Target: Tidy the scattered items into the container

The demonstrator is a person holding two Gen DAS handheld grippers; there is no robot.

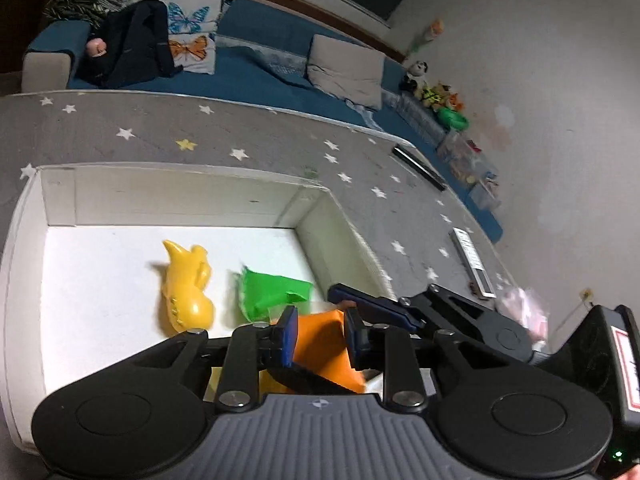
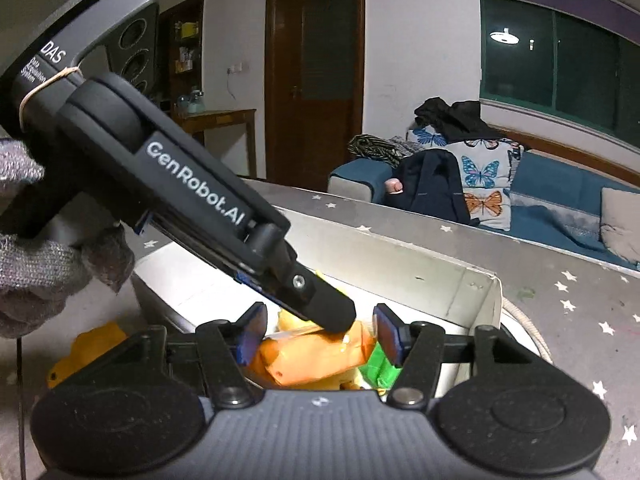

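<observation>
A white open box (image 1: 180, 200) sits on the grey star-patterned cloth. In it lie a yellow toy animal (image 1: 186, 288) and a green packet (image 1: 268, 292). My left gripper (image 1: 322, 336) is shut on an orange packet (image 1: 320, 340) and holds it over the box's near right corner. My right gripper (image 2: 316, 336) is open, its blue pads either side of the same orange packet (image 2: 316, 356) without touching it. The left gripper's black finger (image 2: 332, 312) presses on the packet's top. Another yellow toy (image 2: 92, 352) lies outside the box (image 2: 480, 292) at the left.
A remote control (image 1: 472, 262) and a black bar (image 1: 418, 168) lie on the cloth right of the box. A pink crumpled thing (image 1: 524, 308) lies near the right gripper body. A blue sofa (image 1: 256, 60) with cushions and clothes runs behind the table.
</observation>
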